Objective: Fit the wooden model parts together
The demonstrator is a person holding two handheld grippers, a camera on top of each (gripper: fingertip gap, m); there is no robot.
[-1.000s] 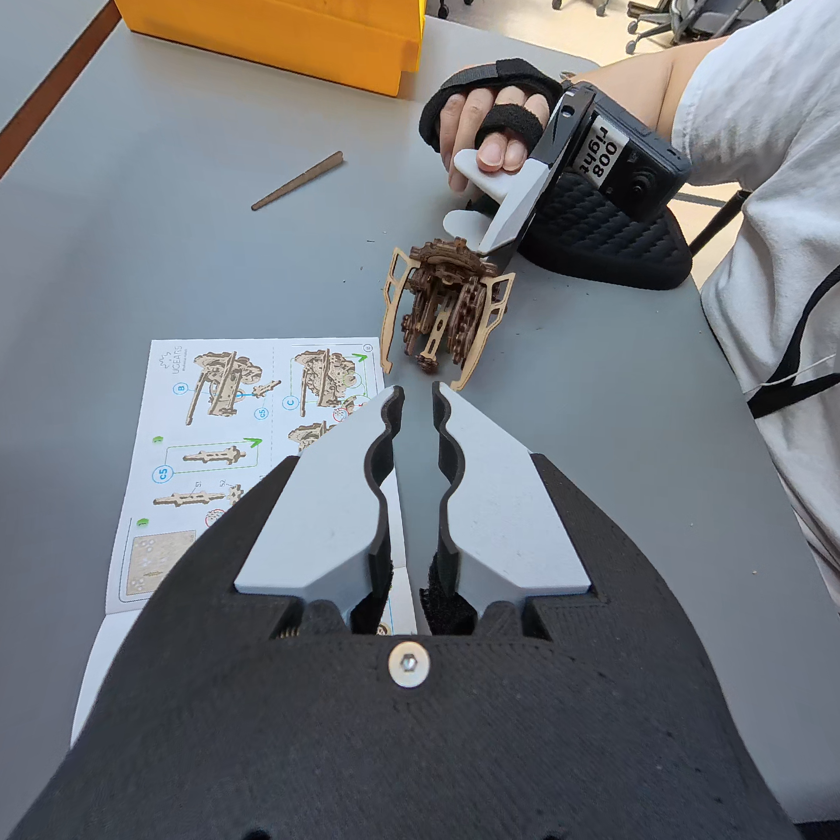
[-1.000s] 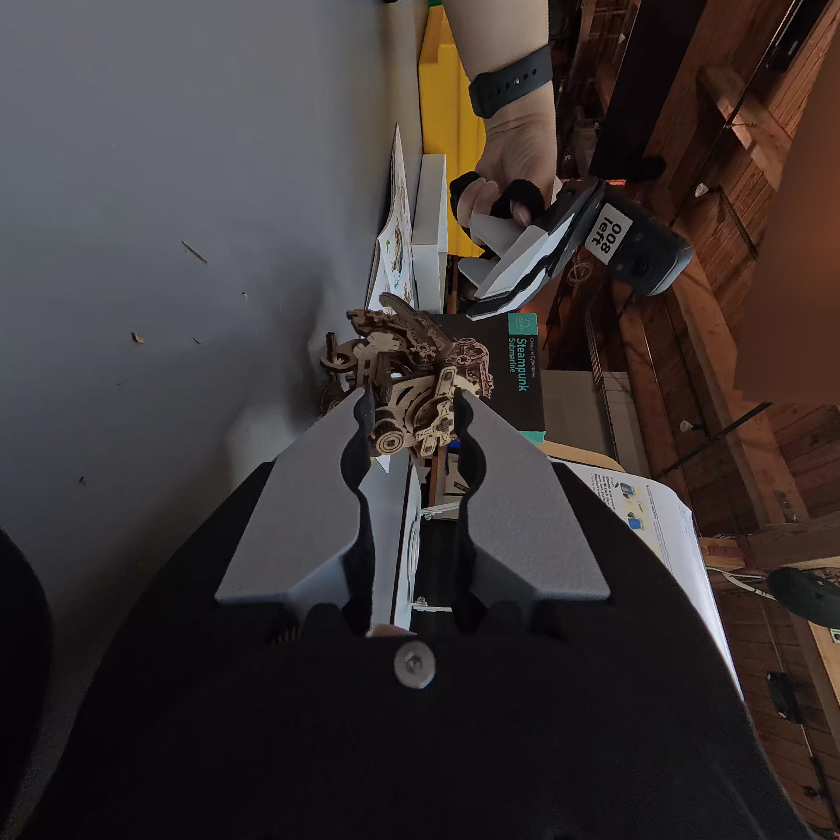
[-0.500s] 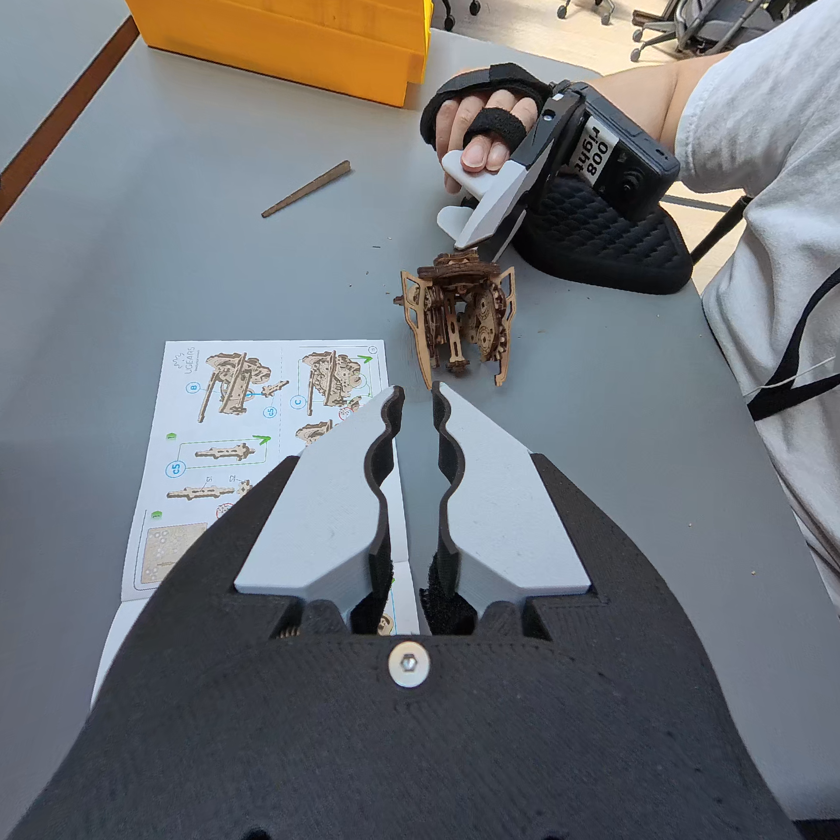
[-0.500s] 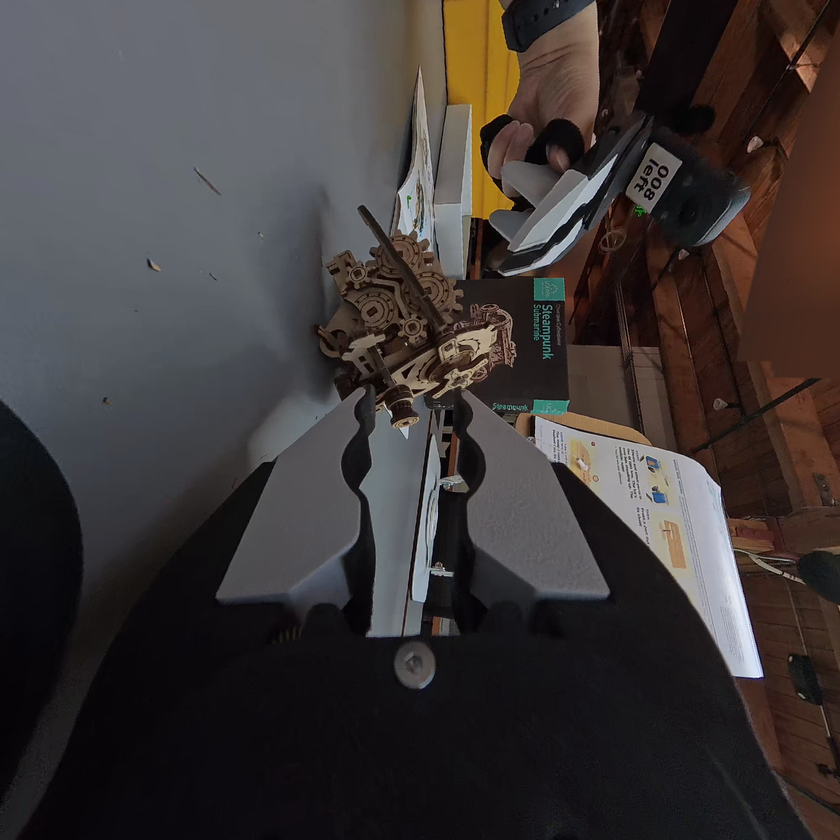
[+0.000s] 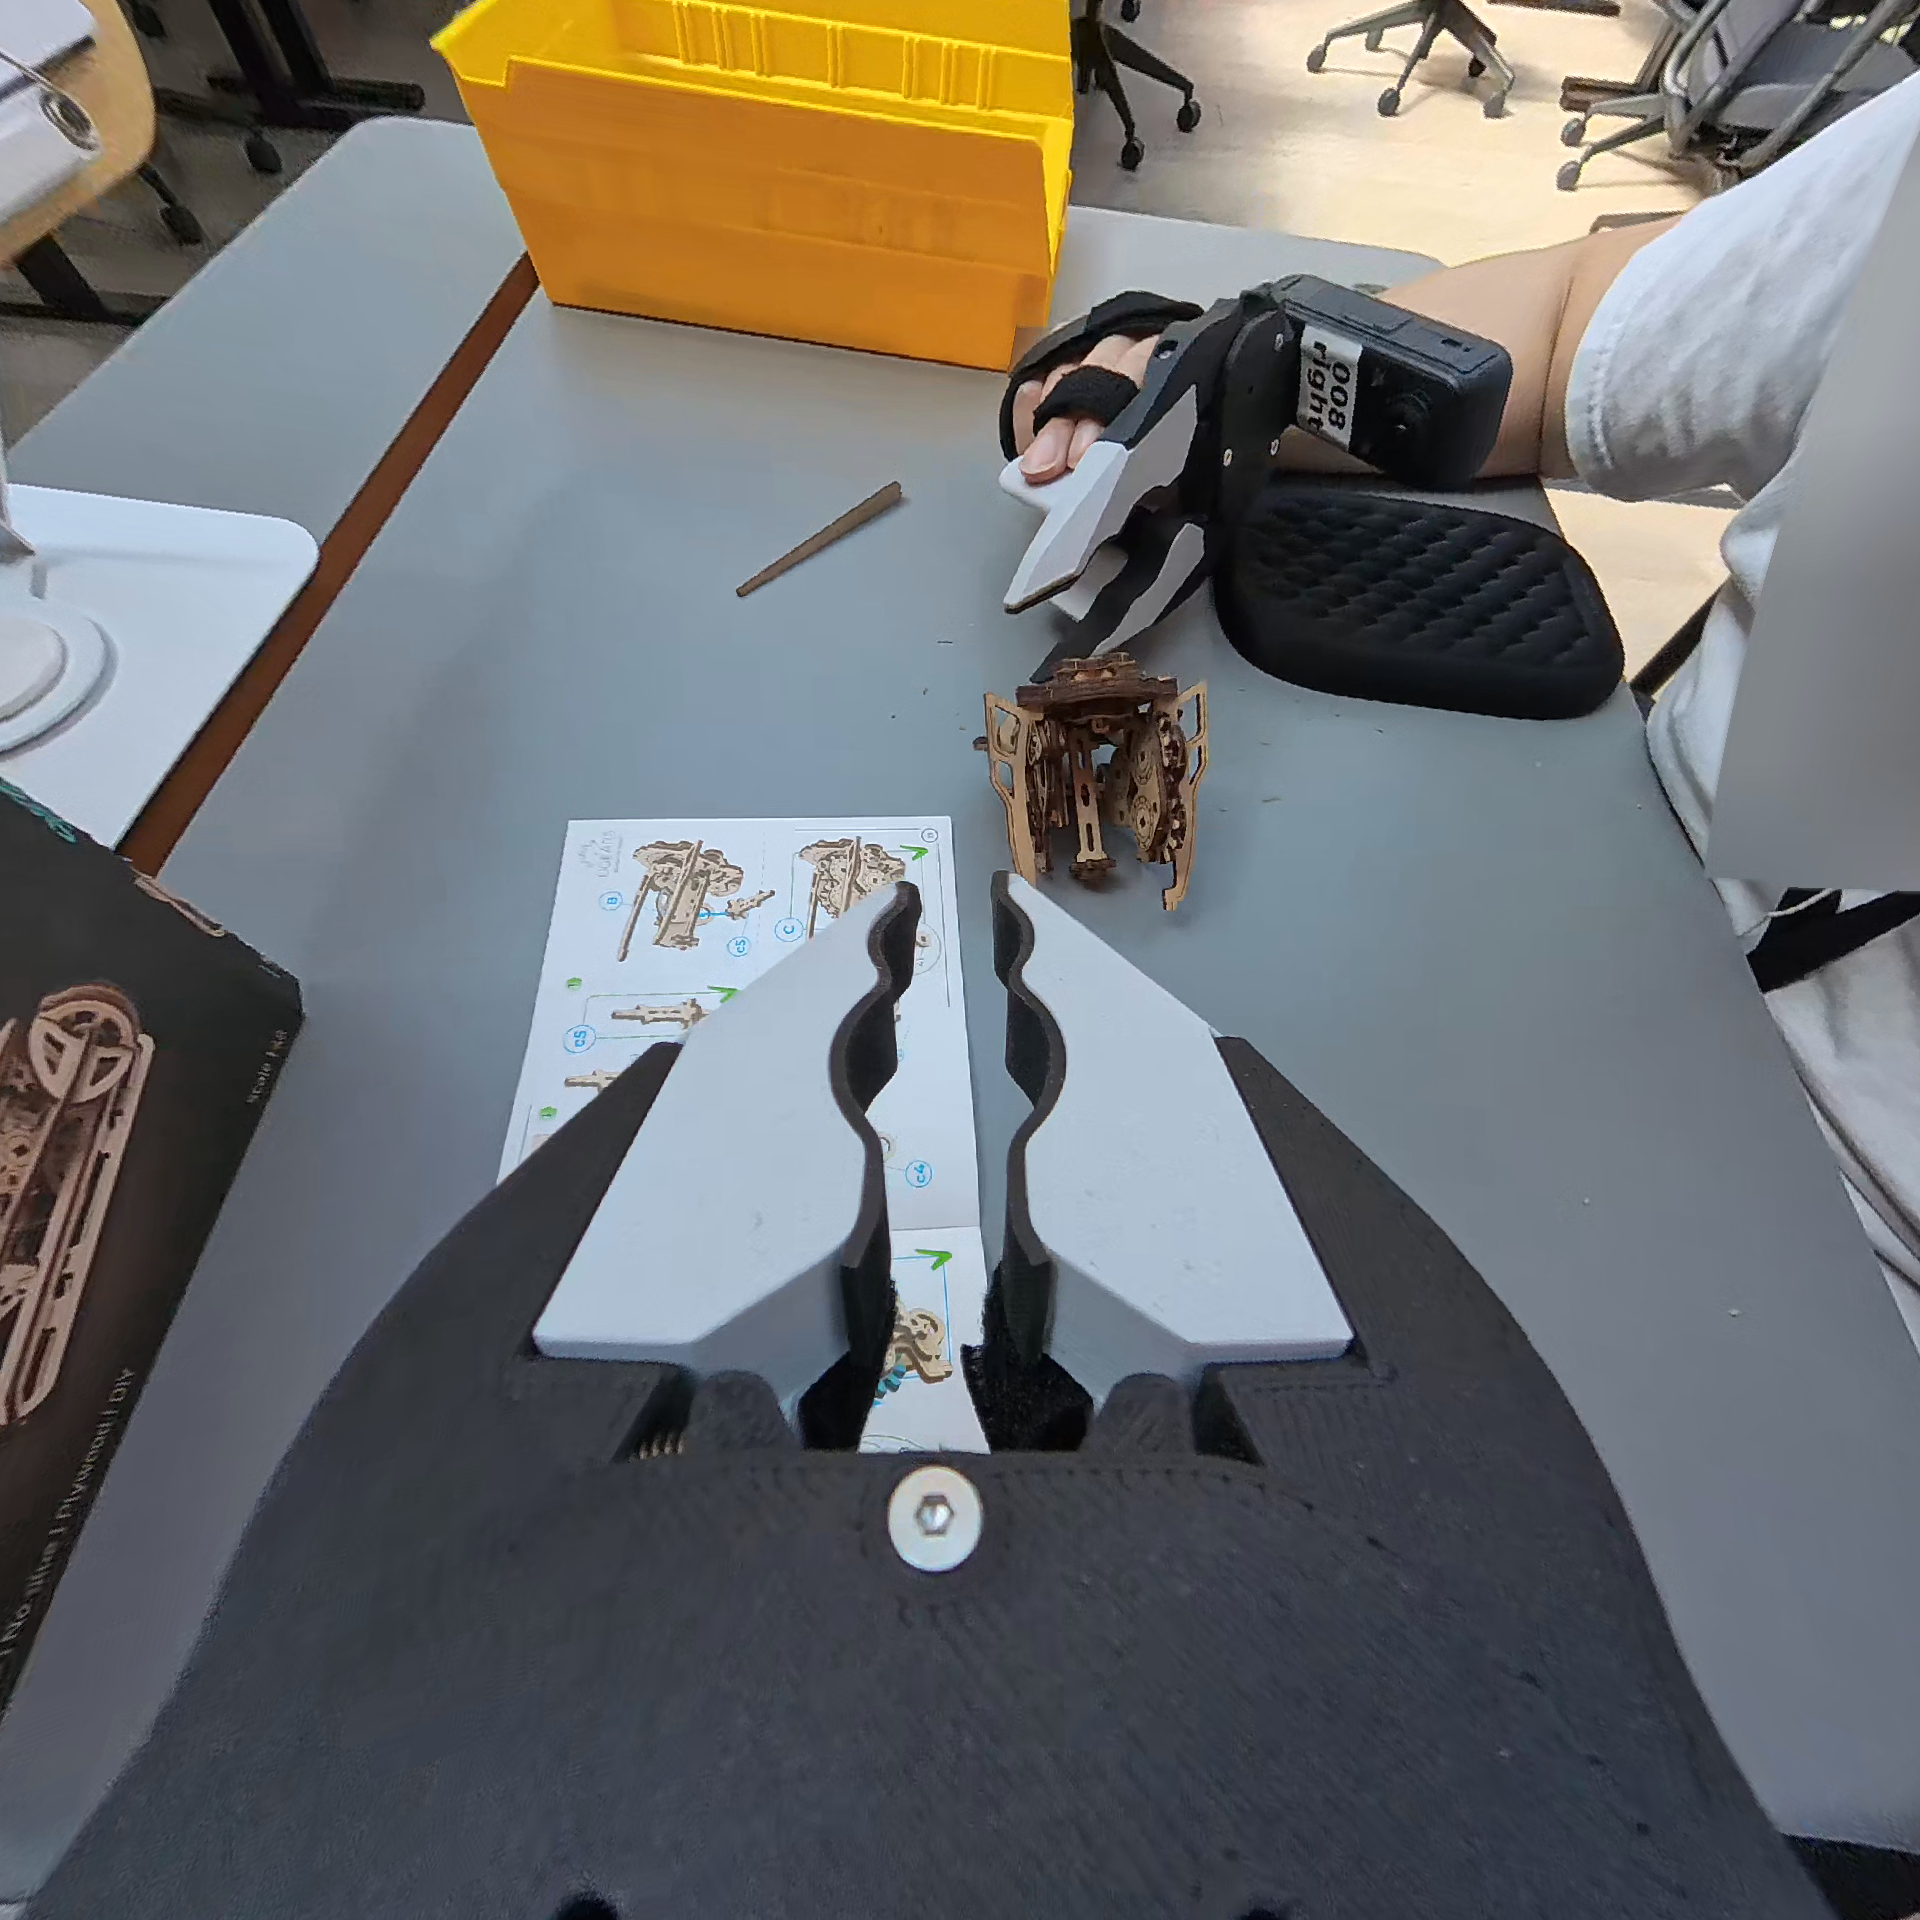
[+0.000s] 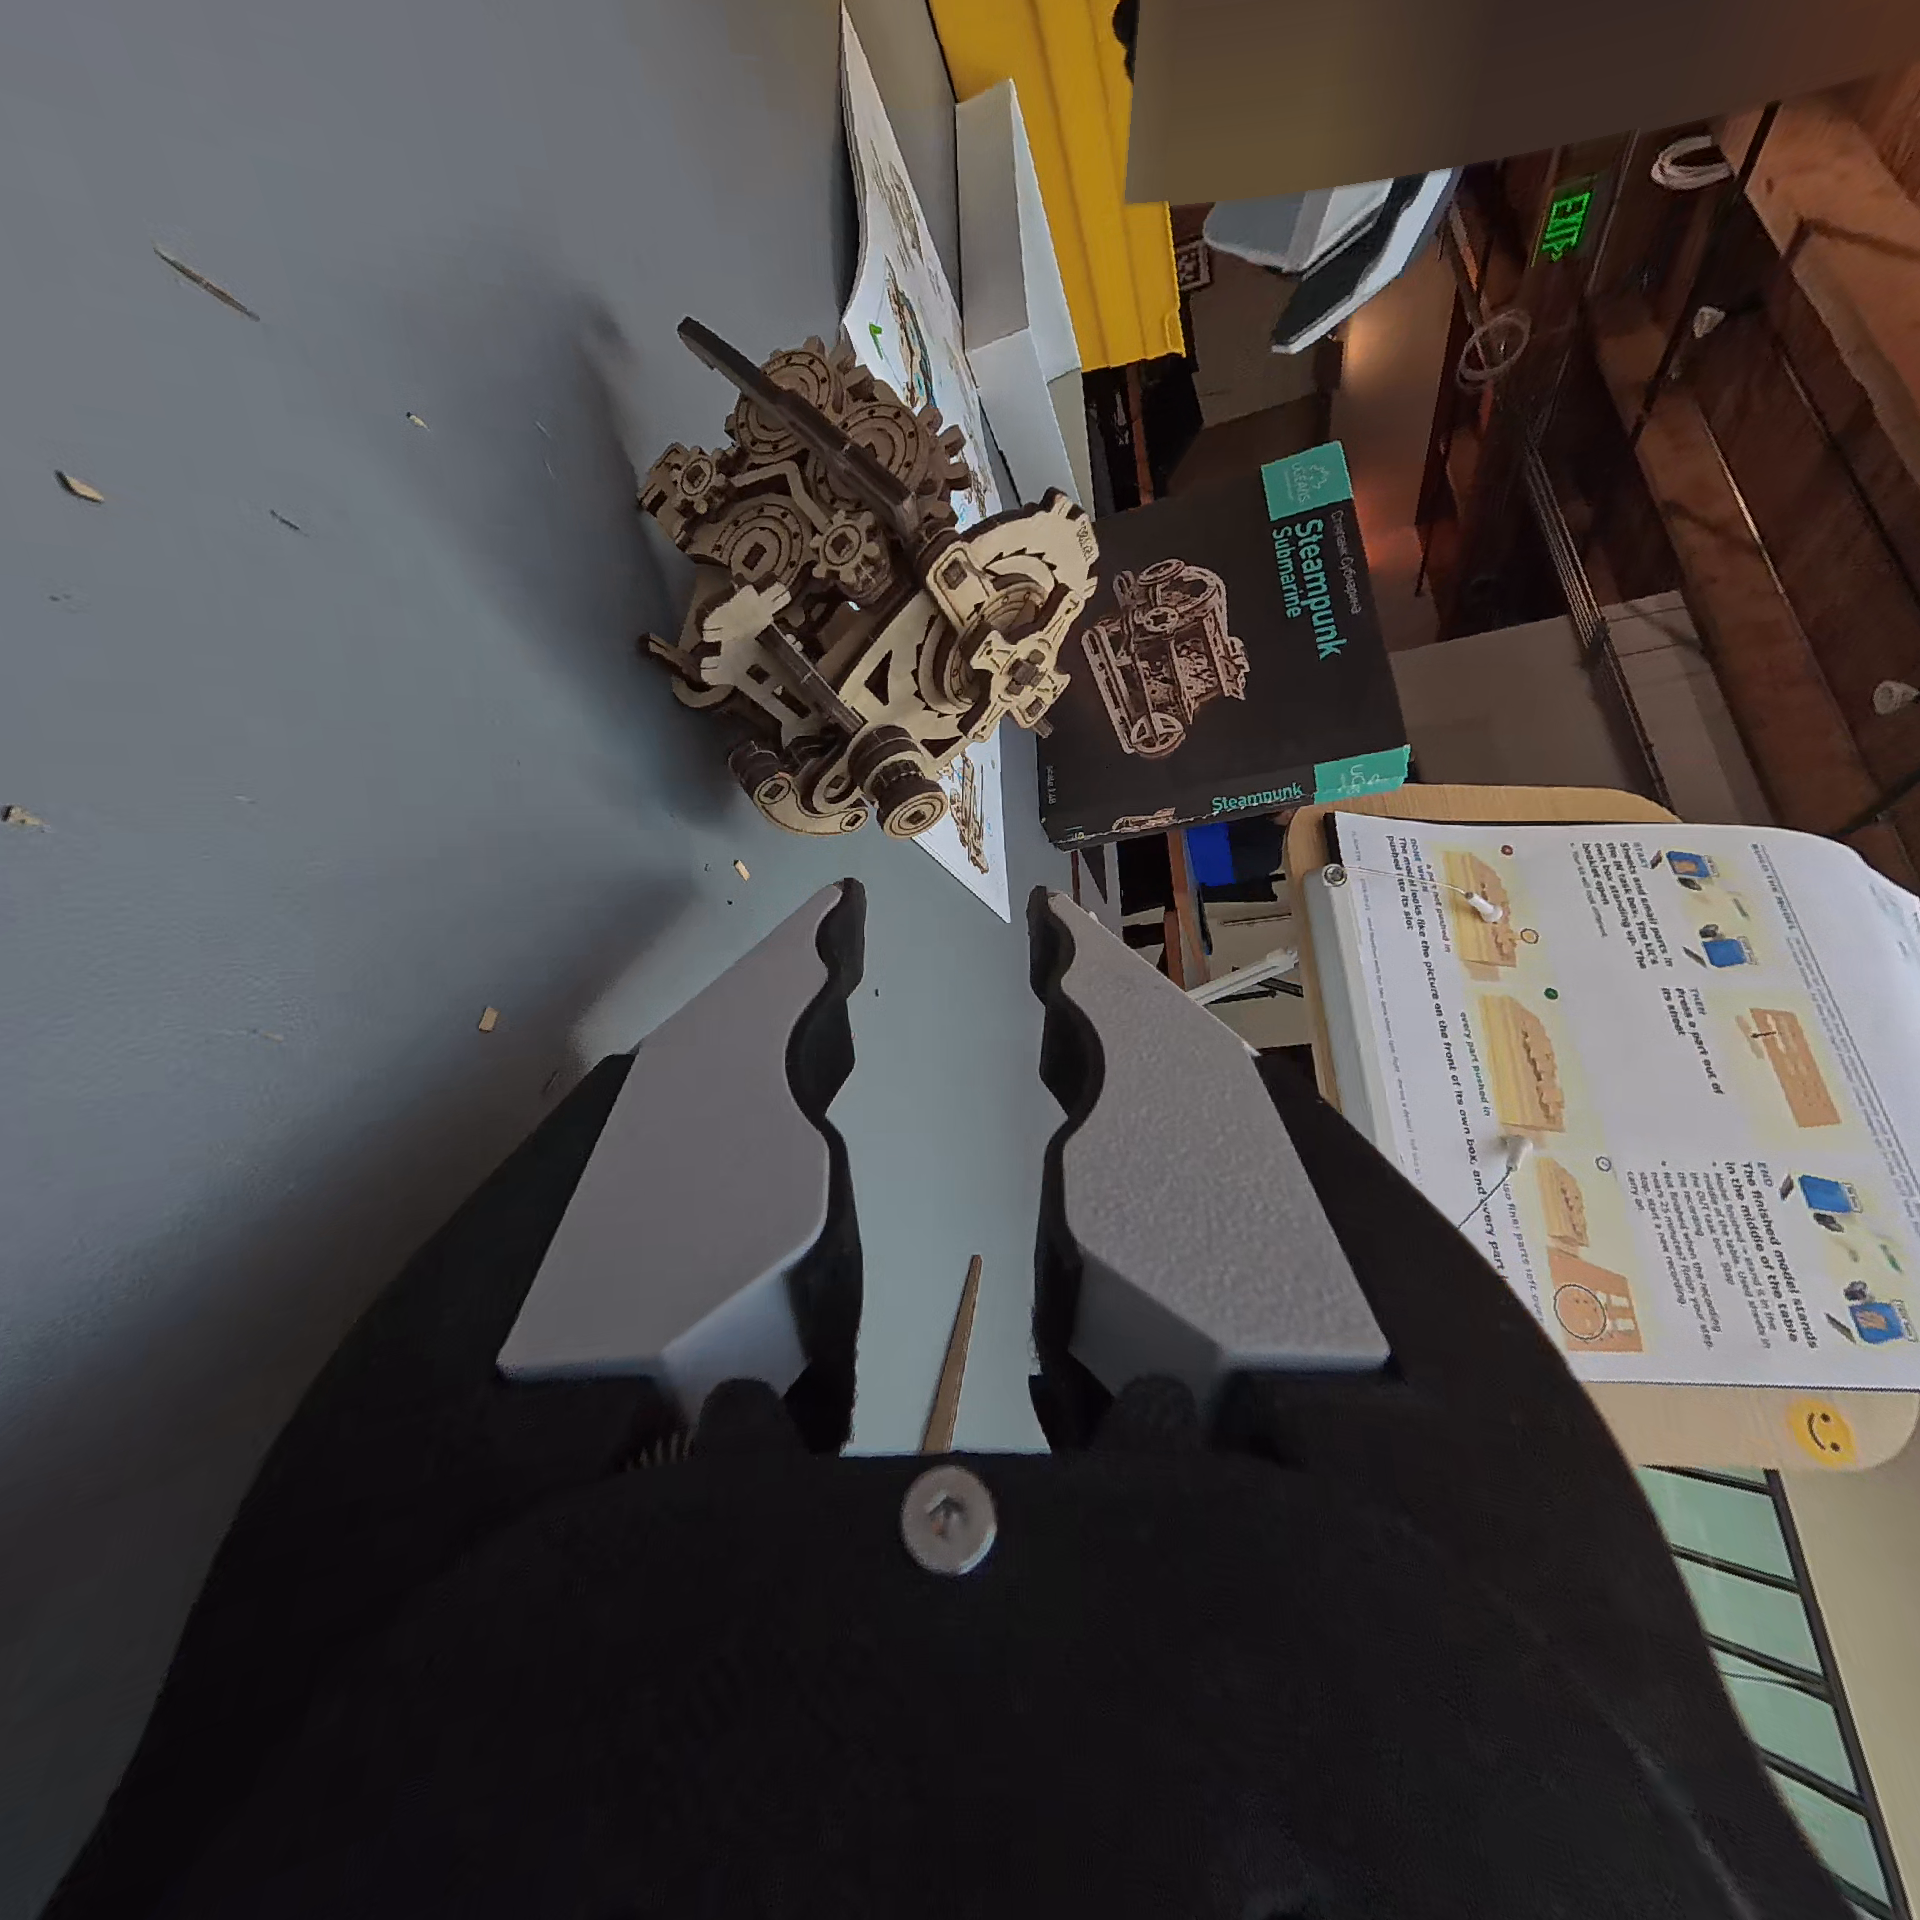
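The wooden model [image 5: 1096,769], a light and dark brown assembly of gears and frames, stands on the grey table [image 5: 623,675], free of both grippers. It also shows in the right wrist view [image 6: 862,613]. My left gripper [image 5: 951,894] hovers over the instruction sheet [image 5: 727,914], just near-left of the model, narrowly open and empty. My right gripper [image 6: 945,904] is open and empty, a short way back from the model. In the left wrist view the right gripper [image 5: 1039,629] sits just beyond the model, tips pointing at it without touching. A thin wooden stick [image 5: 821,540] lies on the table, and in the right wrist view [image 6: 956,1351] it shows below my fingers.
A yellow bin [image 5: 790,177] stands at the far edge. A black kit box [image 5: 94,1143] lies at the left, also in the right wrist view [image 6: 1226,644]. A black pad [image 5: 1413,603] lies under the person's right hand. A printed sheet on a board [image 6: 1621,1091] is off the table. My right fingertips sit around 15 cm from my left ones. My left tips are about 30 cm from the thin wooden stick [image 5: 821,540], my right tips only 15 cm.
My right gripper let go of the model, which was between its fingertips, and pulled back; the model now stands alone. My left gripper has drawn back and up from it.
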